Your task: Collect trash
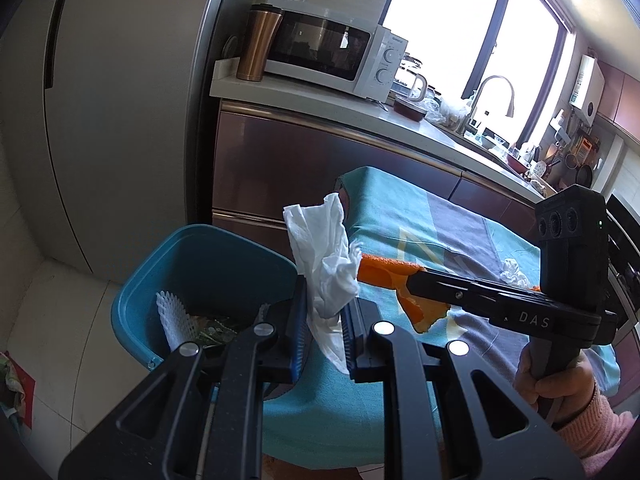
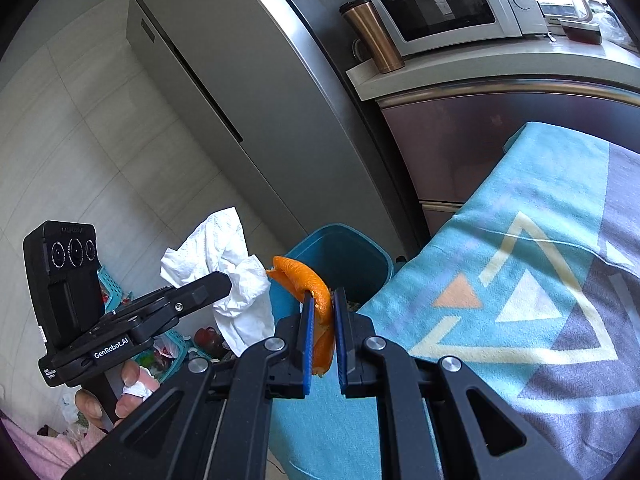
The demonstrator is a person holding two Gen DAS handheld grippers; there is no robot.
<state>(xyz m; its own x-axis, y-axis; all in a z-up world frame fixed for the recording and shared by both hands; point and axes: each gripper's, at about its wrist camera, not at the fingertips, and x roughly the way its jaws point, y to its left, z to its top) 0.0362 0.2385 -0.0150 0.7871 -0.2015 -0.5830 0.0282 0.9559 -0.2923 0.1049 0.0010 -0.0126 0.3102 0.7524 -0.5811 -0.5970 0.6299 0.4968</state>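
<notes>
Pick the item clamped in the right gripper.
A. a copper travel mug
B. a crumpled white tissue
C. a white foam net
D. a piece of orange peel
D: in the right wrist view the right gripper is shut on the orange peel, while the white tissue sits in the left gripper.

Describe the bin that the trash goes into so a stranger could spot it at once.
Start at the tall grey fridge and look down to the floor at its foot. There, beside the table draped in a turquoise patterned cloth, stands the blue plastic bin. It is the only open-topped tub there, with white foam netting and scraps inside.
</notes>
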